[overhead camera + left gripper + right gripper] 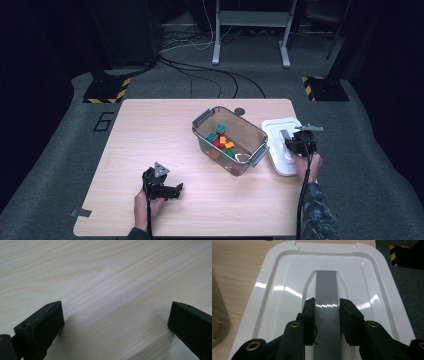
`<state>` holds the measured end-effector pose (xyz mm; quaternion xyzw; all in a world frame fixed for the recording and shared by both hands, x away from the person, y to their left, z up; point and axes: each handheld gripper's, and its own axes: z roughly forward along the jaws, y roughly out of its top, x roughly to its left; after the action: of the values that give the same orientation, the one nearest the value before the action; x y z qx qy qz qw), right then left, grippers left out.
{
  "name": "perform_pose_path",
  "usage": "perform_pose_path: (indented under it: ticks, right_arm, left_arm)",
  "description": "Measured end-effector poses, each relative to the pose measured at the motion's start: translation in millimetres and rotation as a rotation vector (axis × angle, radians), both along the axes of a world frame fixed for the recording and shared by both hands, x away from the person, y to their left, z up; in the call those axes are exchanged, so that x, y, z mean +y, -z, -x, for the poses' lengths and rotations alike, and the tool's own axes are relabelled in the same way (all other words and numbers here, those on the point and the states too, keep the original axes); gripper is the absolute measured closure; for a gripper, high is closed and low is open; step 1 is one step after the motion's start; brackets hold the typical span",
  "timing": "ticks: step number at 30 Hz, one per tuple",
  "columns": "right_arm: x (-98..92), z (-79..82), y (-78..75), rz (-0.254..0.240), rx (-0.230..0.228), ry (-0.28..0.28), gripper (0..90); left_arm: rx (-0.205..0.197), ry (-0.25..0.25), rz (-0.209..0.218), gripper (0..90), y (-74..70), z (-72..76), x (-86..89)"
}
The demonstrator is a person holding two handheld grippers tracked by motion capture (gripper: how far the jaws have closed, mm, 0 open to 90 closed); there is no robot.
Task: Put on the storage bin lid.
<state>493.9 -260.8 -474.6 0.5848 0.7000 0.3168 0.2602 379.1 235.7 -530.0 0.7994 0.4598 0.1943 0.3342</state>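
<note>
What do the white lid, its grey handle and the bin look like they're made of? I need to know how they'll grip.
White lid: likely glossy moulded plastic, with sharp light streaks on its stepped surface. Grey handle, clamped by the right gripper: smooth, probably plastic too, also reflective. Bin: clear, smoky plastic, since the coloured blocks show through its wall. All look slick.

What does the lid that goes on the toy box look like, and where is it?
Find the wooden table, then the clear bin of coloured blocks in its middle. Just right of the bin lies the white lid, flat, with a grey handle pinched by the right gripper.
</note>
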Motion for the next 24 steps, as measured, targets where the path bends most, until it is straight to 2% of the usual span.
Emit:
perform_pose_path:
  ticks: [8, 13, 24]
  right_arm:
    - [0.5, 3.9, -15.0, -0.015, -0.017, -0.015, 66.4]
    - [0.2, 5.4, -26.5, -0.001, -0.026, -0.027, 66.4]
    - [-3.7, 5.6, -45.5, -0.008, -0.041, -0.032, 66.4]
  left_arm:
    - [0.000, 0.000, 0.000, 0.2, 0.0, 0.0, 0.0]
    - [-0.001, 0.000, -0.001, 0.2, 0.0, 0.0, 0.1]
    - [-0.001, 0.000, 0.000, 0.2, 0.0, 0.0, 0.1]
